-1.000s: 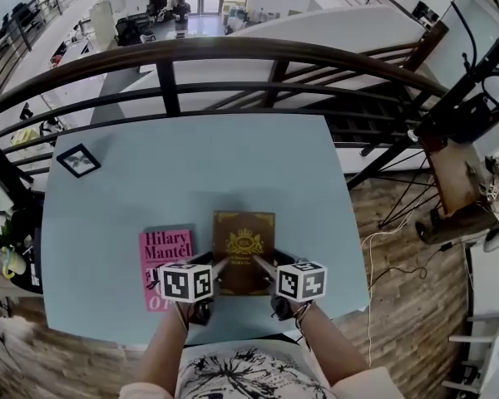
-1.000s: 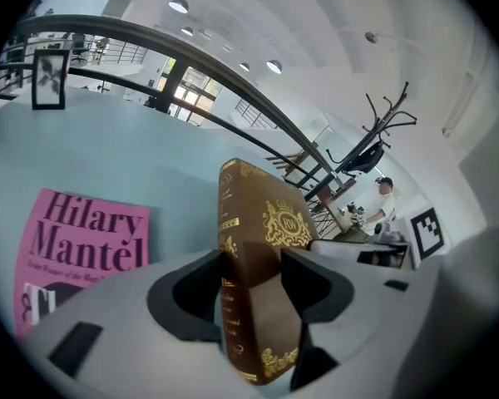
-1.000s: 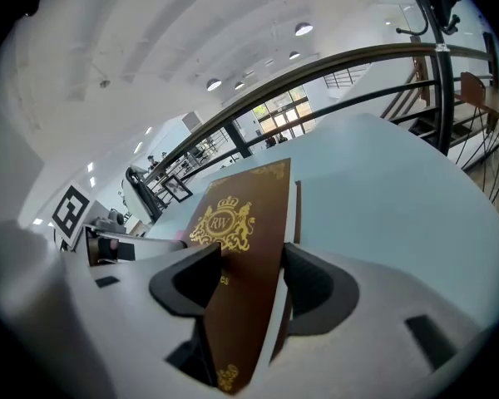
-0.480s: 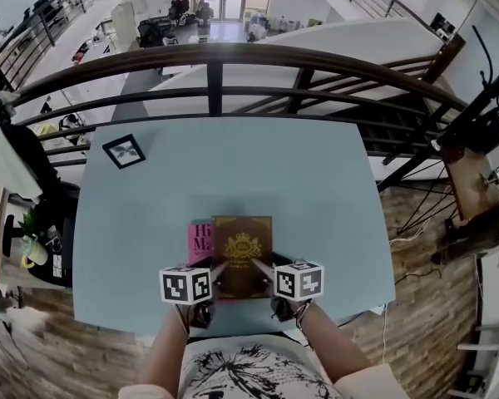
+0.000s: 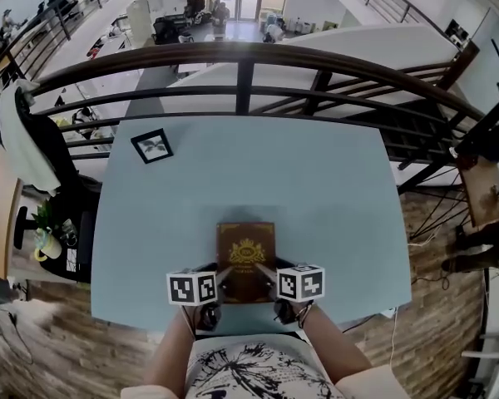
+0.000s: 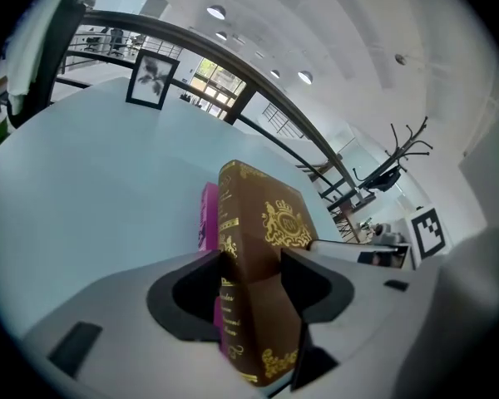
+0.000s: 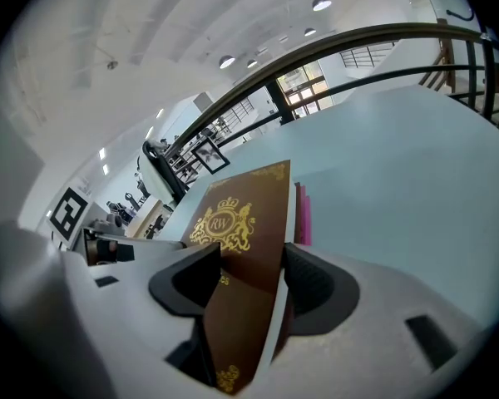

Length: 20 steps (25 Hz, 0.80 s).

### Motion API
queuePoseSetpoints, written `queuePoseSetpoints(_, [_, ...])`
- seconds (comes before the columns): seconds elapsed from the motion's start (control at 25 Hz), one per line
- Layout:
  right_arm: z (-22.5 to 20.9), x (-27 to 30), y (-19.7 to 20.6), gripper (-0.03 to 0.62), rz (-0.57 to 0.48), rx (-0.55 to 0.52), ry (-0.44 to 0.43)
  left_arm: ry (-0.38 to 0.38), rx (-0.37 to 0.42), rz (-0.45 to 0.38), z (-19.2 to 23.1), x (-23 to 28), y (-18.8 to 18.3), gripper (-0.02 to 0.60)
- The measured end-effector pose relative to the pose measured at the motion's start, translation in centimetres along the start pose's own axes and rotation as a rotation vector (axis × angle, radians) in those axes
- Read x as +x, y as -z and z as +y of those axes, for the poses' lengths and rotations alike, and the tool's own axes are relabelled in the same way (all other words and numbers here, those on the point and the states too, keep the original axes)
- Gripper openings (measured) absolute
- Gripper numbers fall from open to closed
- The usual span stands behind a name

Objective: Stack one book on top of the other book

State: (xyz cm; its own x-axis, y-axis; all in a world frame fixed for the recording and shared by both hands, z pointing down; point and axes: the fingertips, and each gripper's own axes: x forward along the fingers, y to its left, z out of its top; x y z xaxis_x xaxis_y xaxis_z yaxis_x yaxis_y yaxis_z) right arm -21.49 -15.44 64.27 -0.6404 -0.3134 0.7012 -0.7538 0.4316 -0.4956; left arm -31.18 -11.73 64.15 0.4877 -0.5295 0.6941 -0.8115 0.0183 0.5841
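Over the pink book (image 6: 208, 216), the brown book (image 5: 246, 246) was clamped at its sides by the left gripper (image 5: 223, 273) and right gripper (image 5: 262, 271).

Left gripper (image 5: 224, 272): pitched forward and down, fingers clamped on the left edge of the brown book (image 5: 246, 248).
Right gripper (image 5: 264, 270): mirrored pose, fingers clamped on the book's right edge.
Left forearm (image 5: 170, 347), right forearm (image 5: 331, 349): bare, angled inward towards each other.

the left gripper (image 6: 254, 264) clamped the brown book (image 6: 270, 223) at its spine, one jaw on each cover. a pink book (image 6: 208, 219) showed just beside it on the pale blue table (image 6: 83, 189).
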Motion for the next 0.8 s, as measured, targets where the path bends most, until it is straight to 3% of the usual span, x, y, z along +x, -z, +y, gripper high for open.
queuePoseSetpoints(0.32, [-0.8, 1.2, 1.6, 0.23, 0.031, -0.004, 0.025, 0.007, 0.008, 0.047, 1.2, 1.3, 1.3, 0.21])
queuePoseSetpoints(0.8, [-1.3, 1.4, 1.6, 0.26, 0.008, -0.029, 0.045, 0.056, -0.016, 0.048, 1.5, 1.8, 1.6, 0.212])
